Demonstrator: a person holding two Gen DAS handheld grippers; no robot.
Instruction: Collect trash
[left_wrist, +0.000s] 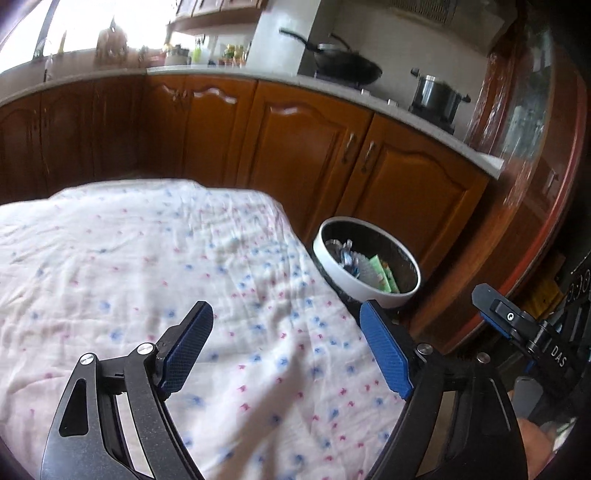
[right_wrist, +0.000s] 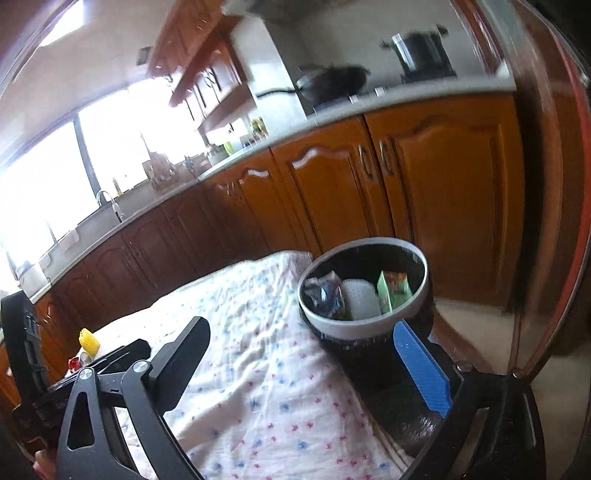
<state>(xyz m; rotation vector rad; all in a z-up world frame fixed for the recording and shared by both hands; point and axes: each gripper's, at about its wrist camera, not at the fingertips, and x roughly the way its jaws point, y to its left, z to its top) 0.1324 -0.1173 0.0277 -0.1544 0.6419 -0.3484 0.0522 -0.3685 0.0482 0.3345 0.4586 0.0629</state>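
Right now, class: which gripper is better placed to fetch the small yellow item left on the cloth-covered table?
Probably the left gripper. In the right wrist view the yellow item lies at the left edge beside the left gripper's body, while the right gripper, open and empty, faces the bin.

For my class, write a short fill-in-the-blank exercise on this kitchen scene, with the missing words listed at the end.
1. The trash bin stands beside the table, and its rim is coloured ____.
2. The left gripper has jaws that stand ____, with nothing between them.
3. The table wears a cloth printed with small blue and ____ marks.
4. The carton lying inside the bin is coloured ____.

Missing words: white; open; pink; green
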